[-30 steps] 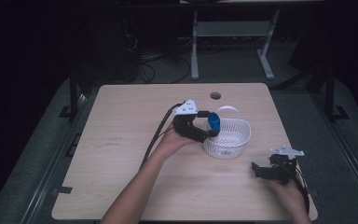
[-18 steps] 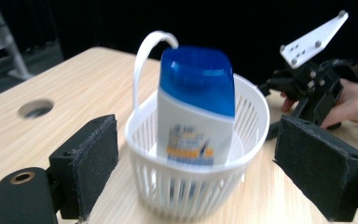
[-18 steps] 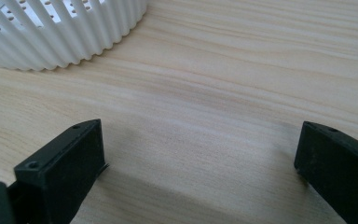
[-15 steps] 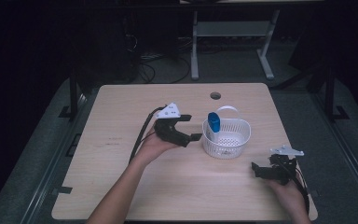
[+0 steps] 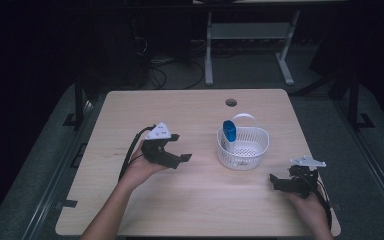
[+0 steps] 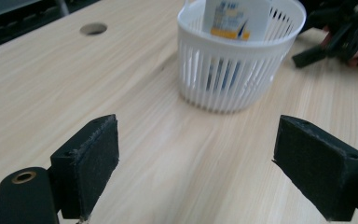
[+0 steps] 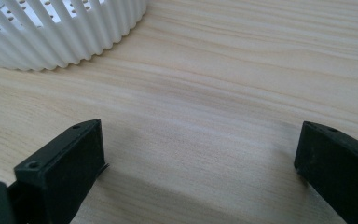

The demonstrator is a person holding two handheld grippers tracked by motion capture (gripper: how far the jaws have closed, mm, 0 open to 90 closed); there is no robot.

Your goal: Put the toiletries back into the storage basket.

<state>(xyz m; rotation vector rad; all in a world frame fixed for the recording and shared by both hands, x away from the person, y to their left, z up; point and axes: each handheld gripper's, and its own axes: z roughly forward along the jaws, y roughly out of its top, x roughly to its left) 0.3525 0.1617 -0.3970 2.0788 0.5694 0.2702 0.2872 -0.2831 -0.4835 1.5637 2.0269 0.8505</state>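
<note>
Presently, basket (image 5: 243, 147): light slotted white plastic, likely flexes; grip rim or handle.
Blue bottle (image 5: 229, 131): upright inside basket, smooth, probably slippery.
Left gripper (image 5: 172, 148): jaws released, empty.
Right gripper (image 5: 282, 181): jaws spread, empty.

- The basket (image 5: 243, 148) stands on the table (image 5: 195, 110), right of centre; a round hole (image 5: 231, 102) lies behind it
- A bottle (image 5: 229, 131) stands in the basket, at its left wall
- The left gripper (image 5: 178, 148) sits left of the basket; the right gripper (image 5: 276, 181) before it, to the right
</note>
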